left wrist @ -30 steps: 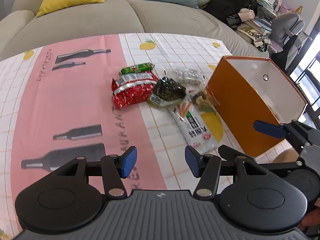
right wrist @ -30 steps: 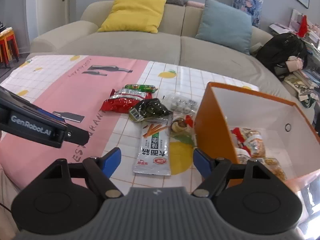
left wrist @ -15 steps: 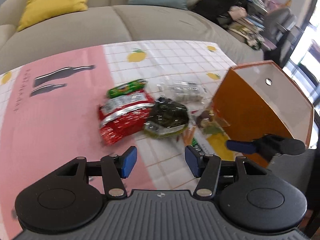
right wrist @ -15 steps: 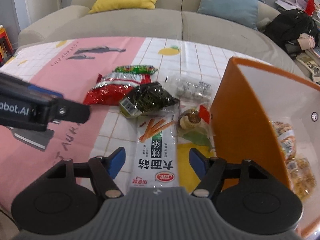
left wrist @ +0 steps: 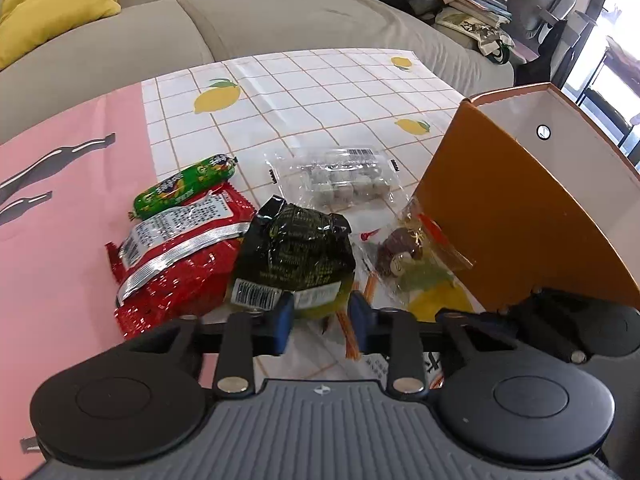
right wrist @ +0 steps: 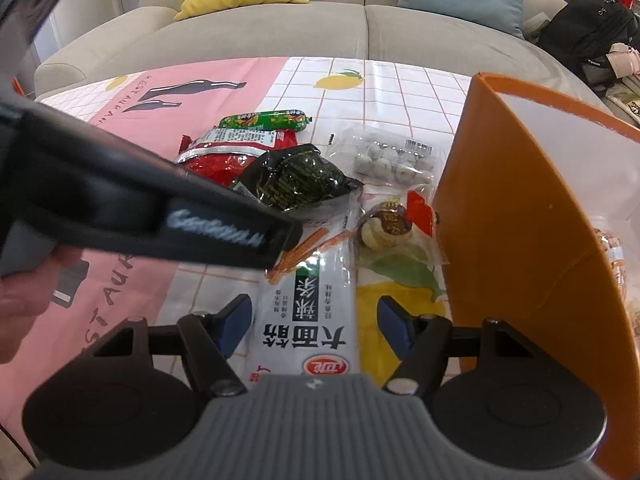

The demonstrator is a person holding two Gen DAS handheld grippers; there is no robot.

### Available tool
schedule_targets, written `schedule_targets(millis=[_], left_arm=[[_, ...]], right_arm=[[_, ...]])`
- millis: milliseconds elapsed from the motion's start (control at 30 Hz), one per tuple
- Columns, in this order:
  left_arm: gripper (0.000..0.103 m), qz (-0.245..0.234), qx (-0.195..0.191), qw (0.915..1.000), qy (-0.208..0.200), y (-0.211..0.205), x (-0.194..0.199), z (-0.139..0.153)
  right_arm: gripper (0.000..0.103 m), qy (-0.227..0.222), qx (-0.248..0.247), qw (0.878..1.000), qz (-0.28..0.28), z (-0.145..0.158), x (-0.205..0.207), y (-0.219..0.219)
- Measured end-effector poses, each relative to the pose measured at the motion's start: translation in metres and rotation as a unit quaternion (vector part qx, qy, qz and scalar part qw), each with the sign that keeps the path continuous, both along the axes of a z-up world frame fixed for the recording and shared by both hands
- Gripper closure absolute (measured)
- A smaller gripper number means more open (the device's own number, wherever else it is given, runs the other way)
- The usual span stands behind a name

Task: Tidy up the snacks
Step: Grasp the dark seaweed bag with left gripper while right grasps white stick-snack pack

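Note:
Several snack packets lie in a pile on the tablecloth beside an orange box [left wrist: 500, 216]. My left gripper [left wrist: 320, 318] hangs low over the dark green packet [left wrist: 296, 252]. Its jaws are closing, with the packet's near right corner between the blue pads, and I see no squeeze on it. My right gripper [right wrist: 316, 320] is open astride the long white packet [right wrist: 308, 312], with a gap at each pad. Also in the pile are a red packet [left wrist: 180, 256], a green sausage [left wrist: 184, 184], a clear packet of grey balls [left wrist: 340, 180] and a clear packet with a brown round snack [left wrist: 404, 256].
The orange box [right wrist: 512, 216] stands close to the right of both grippers, with snack packets [right wrist: 612, 248] inside it. The left gripper's black body [right wrist: 120, 192] crosses the right wrist view, a hand [right wrist: 24, 280] behind it. A grey sofa [left wrist: 280, 20] lies beyond the table.
Both grippers came down and forward to the pile. The left jaws narrowed around the dark green packet's corner. The right jaws narrowed a little and now straddle the white packet.

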State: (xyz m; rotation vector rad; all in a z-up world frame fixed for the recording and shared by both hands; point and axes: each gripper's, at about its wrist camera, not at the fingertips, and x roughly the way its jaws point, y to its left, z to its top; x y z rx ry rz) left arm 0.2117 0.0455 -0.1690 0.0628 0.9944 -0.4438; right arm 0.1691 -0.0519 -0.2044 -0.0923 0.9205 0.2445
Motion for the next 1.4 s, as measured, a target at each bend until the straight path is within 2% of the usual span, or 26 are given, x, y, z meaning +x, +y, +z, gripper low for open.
schedule_targets(millis=[33,100,233,367,467,533,733,933,1033,1100,1167,1233,1400], left_arm=[[0.083,-0.002,-0.002,1.0000,-0.002,-0.001,0.000,0.000],[0.093,-0.003,-0.004,1.0000,-0.005,-0.001,0.000,0.000],[0.099,0.007,0.000,0.9999,-0.008,0.001,-0.004,0.004],[0.101,0.017,-0.002,0.9998,-0.007,0.009,-0.014,0.012],[0.102,0.031,-0.002,0.9995,-0.002,0.019,-0.023,0.018],[0.102,0.041,-0.002,0.9991,0.006,0.026,-0.032,0.021],[0.103,0.057,-0.008,0.9976,0.039,0.041,-0.067,0.027],[0.102,0.054,-0.016,0.9957,0.074,0.043,-0.100,0.025],[0.095,0.050,-0.013,0.9948,0.087,0.043,-0.110,0.019],[0.090,0.052,-0.011,0.9954,0.081,0.043,-0.114,0.018],[0.078,0.048,-0.015,0.9959,0.075,0.043,-0.115,0.022],[0.058,0.044,-0.026,0.9966,0.064,0.045,-0.117,0.029],[0.044,0.063,-0.025,0.9968,0.041,0.058,-0.109,0.036]], right_arm=[[0.035,0.002,0.002,1.000,0.000,-0.001,0.000,0.000],[0.035,0.003,0.004,1.000,-0.001,-0.002,0.001,-0.001],[0.035,0.002,0.003,1.000,0.002,-0.004,0.001,0.001],[0.037,0.000,0.003,1.000,0.005,-0.005,0.000,0.003],[0.049,-0.006,-0.008,1.000,0.009,-0.004,-0.002,0.006],[0.052,-0.005,-0.008,1.000,0.007,-0.002,-0.004,0.005],[0.054,0.015,-0.007,1.000,0.003,0.002,-0.015,0.004],[0.054,0.042,-0.012,0.999,0.006,0.003,-0.035,0.000],[0.054,0.045,-0.019,0.999,0.013,0.002,-0.047,-0.001],[0.053,0.040,-0.026,0.999,0.020,0.001,-0.051,0.000],[0.052,0.038,-0.025,0.999,0.024,0.001,-0.053,0.000],[0.052,0.035,-0.023,0.999,0.025,0.002,-0.053,-0.001],[0.045,0.006,-0.019,0.999,0.031,0.007,-0.053,-0.004]])
